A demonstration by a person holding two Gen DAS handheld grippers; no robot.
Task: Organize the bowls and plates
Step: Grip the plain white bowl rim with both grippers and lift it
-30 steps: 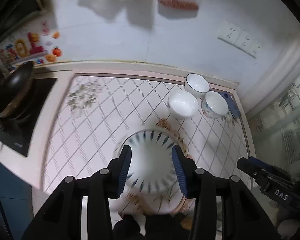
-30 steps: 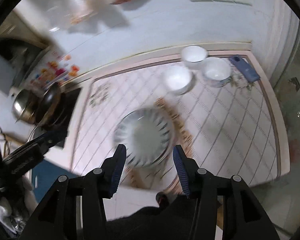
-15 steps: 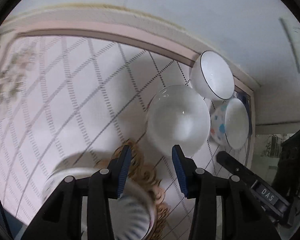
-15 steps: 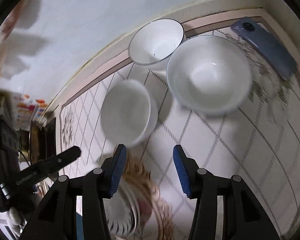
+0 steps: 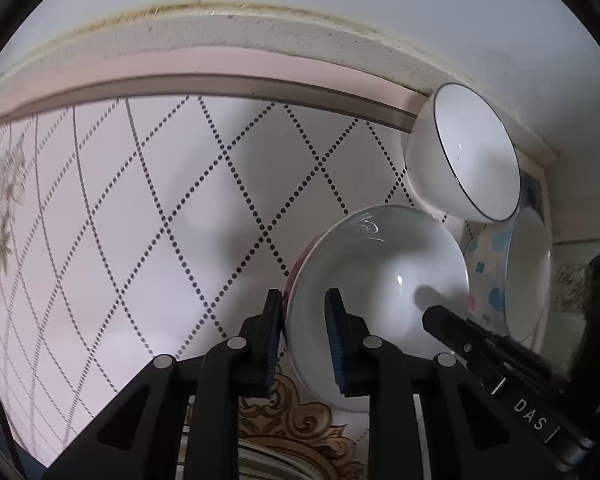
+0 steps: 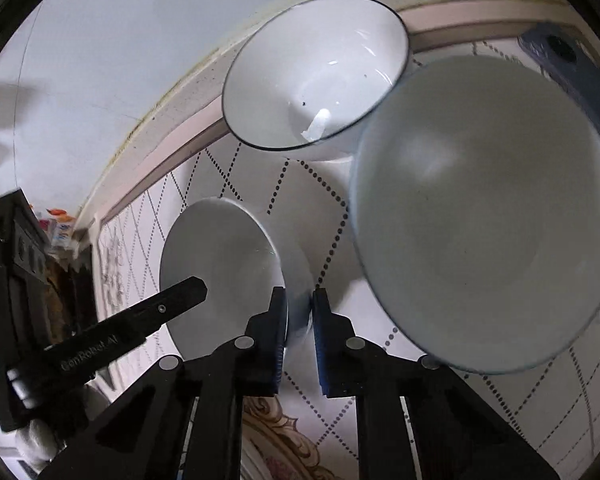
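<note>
**A:** Which one have they gone for?

**B:** The plain white ceramic bowl (image 5: 376,292), the nearest of three on the pale countertop with the dotted diamond pattern (image 5: 160,208). Both tools are on it. The left gripper (image 5: 305,334) has one blue pad outside the near-left rim and one inside, and its jaws have just been closing onto that rim.

**A:** And the other hand?

**B:** The right gripper (image 6: 300,330) straddles the opposite edge of the same bowl. Its jaws have also just been closing, and the pads now stand very close together with the thin rim pinched between them.

**A:** The other bowls?

**B:** A white bowl with a thin dark rim line (image 5: 464,152) sits at the back against the cream wall ledge. Just beside it, on the right, is a white bowl with blue spots on its outside (image 5: 512,276). A dark blue phone (image 6: 556,56) lies flat behind that one. Near the grippers there's a gold scroll motif (image 5: 296,416) printed on the countertop.
</note>
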